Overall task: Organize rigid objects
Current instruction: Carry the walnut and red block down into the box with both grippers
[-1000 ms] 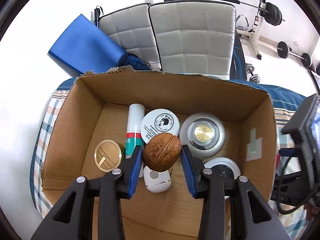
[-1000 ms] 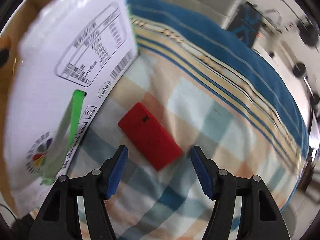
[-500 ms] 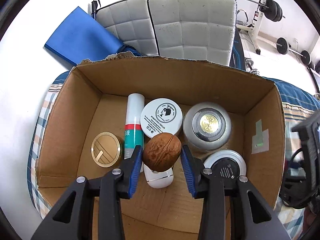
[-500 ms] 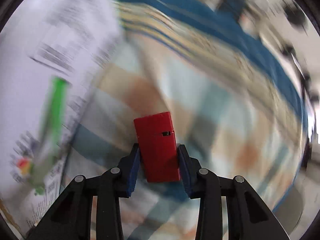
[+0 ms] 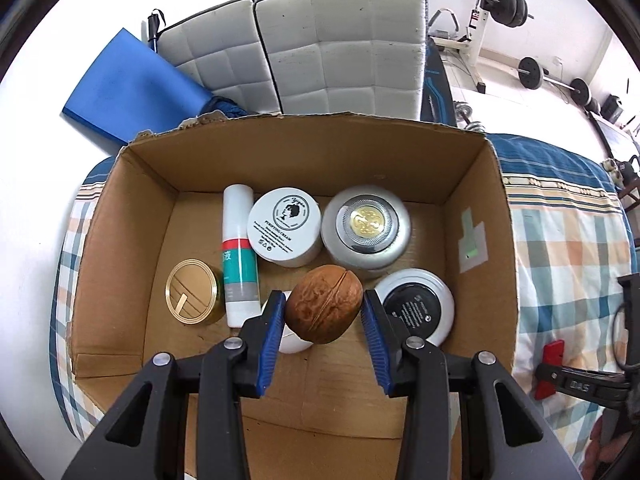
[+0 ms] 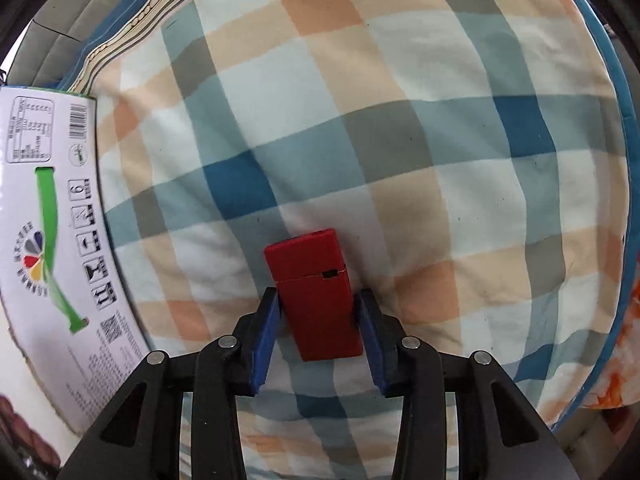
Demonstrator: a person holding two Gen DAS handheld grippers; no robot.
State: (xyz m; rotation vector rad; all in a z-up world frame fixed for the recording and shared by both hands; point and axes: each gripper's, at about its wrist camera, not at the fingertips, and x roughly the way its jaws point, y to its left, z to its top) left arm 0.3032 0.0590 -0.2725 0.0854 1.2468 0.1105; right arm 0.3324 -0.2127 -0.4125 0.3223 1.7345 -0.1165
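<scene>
1. Your left gripper [image 5: 324, 312] is clamped on a walnut [image 5: 325, 309], held above the cardboard box [image 5: 304, 152].
2. Jars and a tube crowd the back half of the box floor; the front strip lies bare.
3. Your right gripper [image 6: 318, 320] has its jaws easing open around a red case [image 6: 316, 294] on the checked bedcover [image 6: 420, 140]; its pads touch the case's sides.
4. The box wall stands to the left of the case, with open bedcover to its right.
</scene>
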